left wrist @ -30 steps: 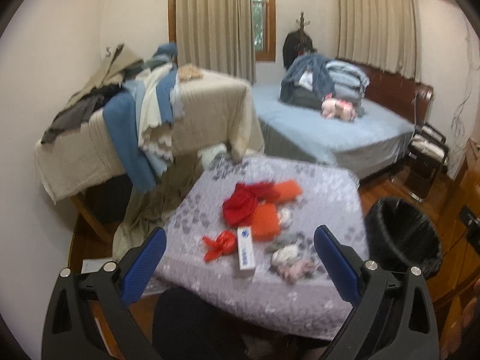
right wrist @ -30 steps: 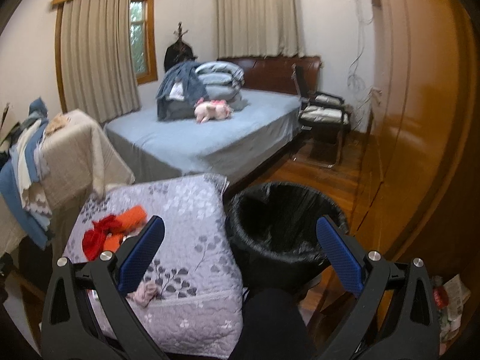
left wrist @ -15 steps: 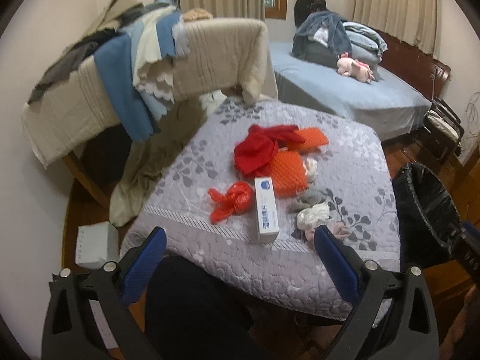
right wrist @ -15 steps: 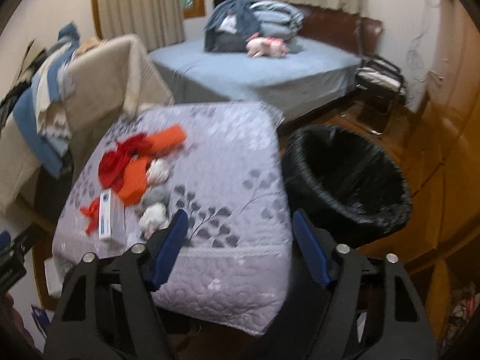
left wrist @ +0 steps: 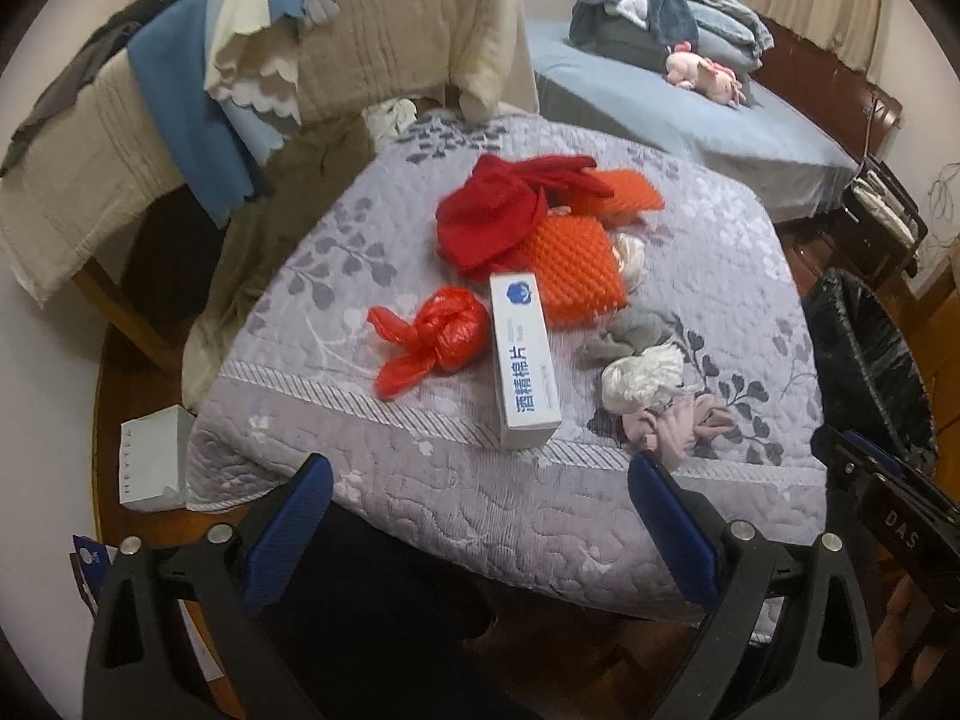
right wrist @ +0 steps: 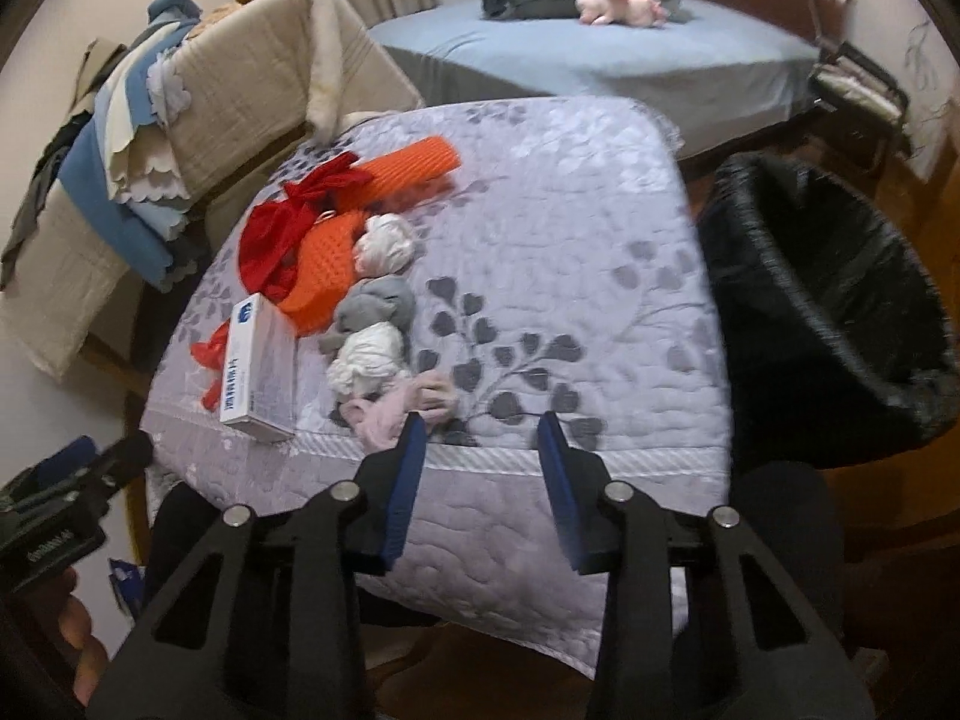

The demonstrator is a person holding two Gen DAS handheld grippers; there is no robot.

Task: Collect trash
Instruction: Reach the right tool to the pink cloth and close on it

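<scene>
A table with a lilac quilted cover [left wrist: 708, 228] [right wrist: 570, 192] holds a knotted red plastic bag [left wrist: 438, 333], a white box with blue print [left wrist: 522, 360] [right wrist: 249, 369], red and orange cloths [left wrist: 528, 222] [right wrist: 312, 246], and grey, white and pink sock balls [left wrist: 645, 372] [right wrist: 375, 354]. A bin with a black liner [right wrist: 834, 312] [left wrist: 864, 360] stands right of the table. My left gripper [left wrist: 480, 516] is wide open and empty at the table's near edge. My right gripper [right wrist: 483, 426] is partly open and empty, its left finger [right wrist: 408, 462] just beside the pink sock.
A chair draped with beige and blue fabrics [left wrist: 240, 78] stands behind the table on the left. A blue bed [right wrist: 600, 54] with clothes and a pink plush toy is at the back. A white box [left wrist: 150, 462] lies on the floor at left.
Both grippers have moved forward and down toward the table. The right gripper has narrowed its jaws and swung left from the bin toward the sock balls.
</scene>
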